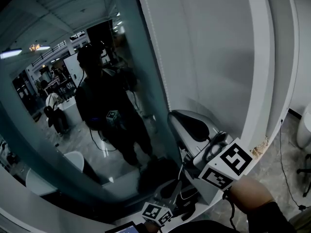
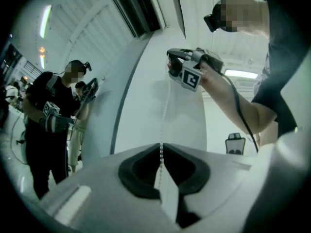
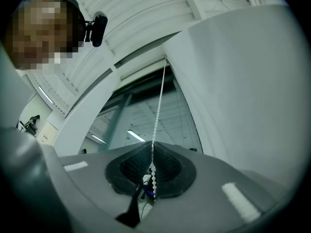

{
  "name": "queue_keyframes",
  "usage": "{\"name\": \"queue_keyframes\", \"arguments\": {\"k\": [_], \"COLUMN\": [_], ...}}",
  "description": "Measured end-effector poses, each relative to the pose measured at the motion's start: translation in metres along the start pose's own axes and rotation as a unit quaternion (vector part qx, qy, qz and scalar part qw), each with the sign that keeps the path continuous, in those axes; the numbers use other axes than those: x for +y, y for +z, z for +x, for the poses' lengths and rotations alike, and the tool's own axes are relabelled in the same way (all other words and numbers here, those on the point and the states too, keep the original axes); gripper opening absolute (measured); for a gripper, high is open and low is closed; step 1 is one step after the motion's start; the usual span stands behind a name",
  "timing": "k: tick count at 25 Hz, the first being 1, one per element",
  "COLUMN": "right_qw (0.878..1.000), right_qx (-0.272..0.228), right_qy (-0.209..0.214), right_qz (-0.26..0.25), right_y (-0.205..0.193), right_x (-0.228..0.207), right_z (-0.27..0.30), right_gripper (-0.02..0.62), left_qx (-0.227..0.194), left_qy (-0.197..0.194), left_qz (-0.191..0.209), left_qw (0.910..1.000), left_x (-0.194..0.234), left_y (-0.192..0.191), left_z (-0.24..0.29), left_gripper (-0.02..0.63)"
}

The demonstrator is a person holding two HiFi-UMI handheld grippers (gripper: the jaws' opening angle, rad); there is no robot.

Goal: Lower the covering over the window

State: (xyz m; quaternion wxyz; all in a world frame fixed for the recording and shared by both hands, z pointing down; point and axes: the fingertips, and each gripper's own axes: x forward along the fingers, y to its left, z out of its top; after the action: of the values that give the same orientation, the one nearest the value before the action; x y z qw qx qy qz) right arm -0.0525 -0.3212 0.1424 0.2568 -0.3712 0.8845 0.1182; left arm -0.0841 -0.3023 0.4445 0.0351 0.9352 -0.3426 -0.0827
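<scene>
Blind [image 3: 143,71]: judged to be the pale band across the window head, upper centre of the right gripper view. It looks fully rolled up, though this cannot be confirmed, and the head view does not take it in.

Window [image 1: 58,144]: fills the left and centre of the head view, with bare glass wherever it shows, so the lowering has little or no result yet.

Chain [image 3: 158,110]: a white bead cord. It drops from the top corner of the window, along its right edge and beside the white wall [image 1: 218,57].

Right gripper [image 3: 152,154]: jaws closed on the chain, with beads pinched between the dark pads. It is the upper of the two holds.

Left gripper [image 2: 161,149]: jaws likewise clamped on the chain. It holds lower on the same strand, which runs up from it to the right gripper at upper centre of its view.

Step in hand: a hand-over-hand pull on the chain, with both holds set.

Next move, as a judgement: draw the held strand down in line with its hang, then free one gripper and re-take higher while the other holds. A sideways pull could let beads slip from the pads. Whether this strand lowers or raises the blind cannot be told.
</scene>
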Motion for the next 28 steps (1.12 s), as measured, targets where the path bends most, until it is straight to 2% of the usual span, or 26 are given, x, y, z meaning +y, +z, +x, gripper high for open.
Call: {"name": "queue_keyframes", "arguments": {"k": [2,5,8,11,16,22,25,26,28], "right_qw": [0.999,0.998,0.995,0.983,0.967,0.950,0.939,0.936,0.931], "right_qx": [0.033,0.051,0.094,0.179,0.249,0.302,0.330,0.339,0.350], "right_qy": [-0.004,-0.020,-0.028,-0.029,-0.030,-0.028,-0.028,-0.029,-0.034], "right_qz": [-0.003,-0.005,0.000,0.006,0.039,0.075,0.088,0.092,0.098], "right_y": [-0.027,-0.063,-0.108,-0.173,-0.245,-0.284,-0.299,-0.304,-0.310], "right_x": [-0.002,-0.006,-0.005,0.012,0.027,0.037,0.044,0.044,0.042], "right_z": [-0.014,-0.040,-0.066,-0.100,-0.165,-0.201,-0.221,-0.228,-0.239], "right_gripper": [0.014,0.014,0.014,0.014,0.014,0.014,0.015,0.014,0.014], "left_qx": [-0.018,-0.056,-0.088,-0.126,-0.144,-0.164,-0.185,-0.189,-0.187], "left_qy": [0.024,0.052,0.053,0.037,-0.016,-0.062,-0.067,-0.067,-0.068], "left_qz": [-0.008,-0.012,0.008,0.023,0.003,0.014,0.020,0.023,0.030], "left_qw": [0.9995,0.9970,0.9946,0.9911,0.9894,0.9843,0.9802,0.9794,0.9795], "left_x": [0.005,0.016,0.023,0.021,-0.011,-0.038,-0.044,-0.045,-0.049], "left_y": [0.001,0.020,0.053,0.092,0.118,0.148,0.166,0.169,0.169], "left_z": [-0.008,-0.023,-0.027,-0.025,0.013,0.044,0.051,0.053,0.058], "left_gripper": [0.041,0.094,0.094,0.095,0.115,0.138,0.139,0.120,0.021]}}
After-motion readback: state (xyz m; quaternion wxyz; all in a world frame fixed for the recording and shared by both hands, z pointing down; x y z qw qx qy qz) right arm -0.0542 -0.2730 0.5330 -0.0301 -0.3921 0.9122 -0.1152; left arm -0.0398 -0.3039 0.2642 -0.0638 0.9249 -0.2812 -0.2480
